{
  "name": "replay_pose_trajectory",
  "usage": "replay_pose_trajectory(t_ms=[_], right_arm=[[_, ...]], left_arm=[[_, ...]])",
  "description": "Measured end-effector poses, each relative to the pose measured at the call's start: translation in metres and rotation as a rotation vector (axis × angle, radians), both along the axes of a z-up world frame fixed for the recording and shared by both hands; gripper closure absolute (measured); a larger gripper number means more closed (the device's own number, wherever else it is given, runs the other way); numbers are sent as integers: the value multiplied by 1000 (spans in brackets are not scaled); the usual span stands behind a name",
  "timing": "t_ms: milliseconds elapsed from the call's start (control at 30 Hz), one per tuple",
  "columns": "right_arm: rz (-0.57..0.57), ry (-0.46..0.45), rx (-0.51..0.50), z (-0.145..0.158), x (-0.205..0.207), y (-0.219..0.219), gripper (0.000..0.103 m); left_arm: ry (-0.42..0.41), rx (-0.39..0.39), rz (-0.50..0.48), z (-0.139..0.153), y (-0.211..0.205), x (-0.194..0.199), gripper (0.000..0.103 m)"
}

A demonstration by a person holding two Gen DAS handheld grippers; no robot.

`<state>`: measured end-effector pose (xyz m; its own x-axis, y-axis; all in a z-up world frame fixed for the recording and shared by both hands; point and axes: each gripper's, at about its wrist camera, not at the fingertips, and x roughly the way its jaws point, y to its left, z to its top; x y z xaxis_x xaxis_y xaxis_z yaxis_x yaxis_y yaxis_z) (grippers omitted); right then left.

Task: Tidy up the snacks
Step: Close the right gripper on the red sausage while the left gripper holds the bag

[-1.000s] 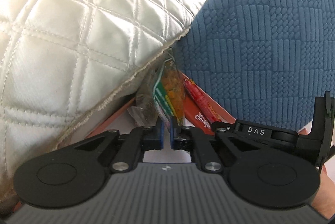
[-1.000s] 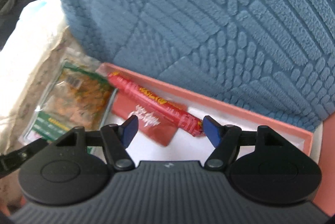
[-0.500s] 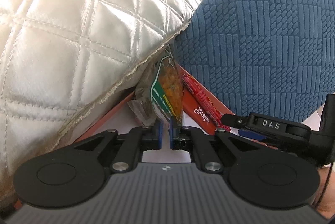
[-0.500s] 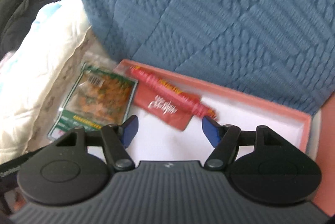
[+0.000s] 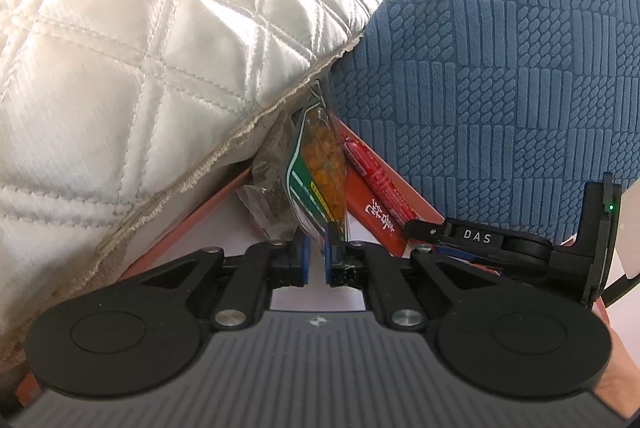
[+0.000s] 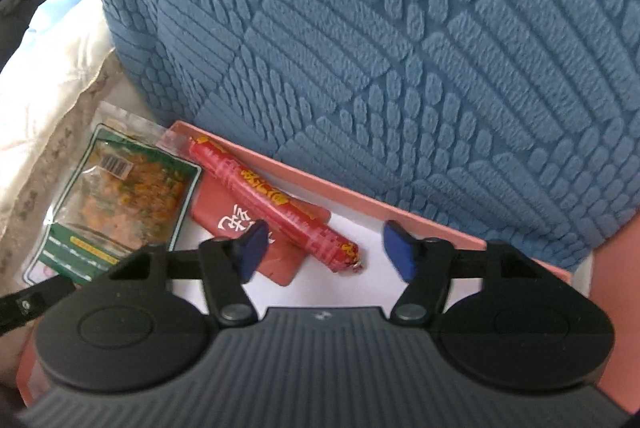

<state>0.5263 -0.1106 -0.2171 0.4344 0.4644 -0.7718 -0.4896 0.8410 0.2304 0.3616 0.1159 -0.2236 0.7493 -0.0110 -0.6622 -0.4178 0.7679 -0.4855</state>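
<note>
A shallow pink box with a white floor sits against a blue textured cushion, with a cream quilted pillow pressing on its left edge. Three snacks lie in the box's far left corner. A green packet of orange snack mix leans against the left edge. The left gripper is closed on this packet's near edge, pinching it between blue pads. Beside the packet lies a flat red sachet, and a red sausage stick rests across the sachet, along the far edge by the cushion. The right gripper hovers over the sausage's near end with its jaws spread wide, holding nothing. A crumpled clear wrapper sits at the left edge under the pillow.

Judging by this, sorting is partly done: snacks are gathered in one corner, the packet appears to be mid-placement, and most of the box floor is bare. Whether more snacks wait outside cannot be told.
</note>
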Motion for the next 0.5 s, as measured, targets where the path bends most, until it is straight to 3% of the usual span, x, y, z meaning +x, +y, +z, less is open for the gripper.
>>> replay_pose_trajectory(t_ms=[267, 333, 400, 500], right_arm=[[77, 108, 55, 4, -7, 9, 51], [128, 136, 45, 7, -11, 12, 52], [153, 134, 13, 6, -15, 18, 52], [147, 95, -2, 0, -15, 29, 51]], left_arm=[[5, -38, 12, -3, 3, 0, 96], [10, -80, 18, -7, 7, 0, 86], [8, -112, 31, -10, 10, 0, 62], [-11, -120, 53, -10, 11, 0, 59]])
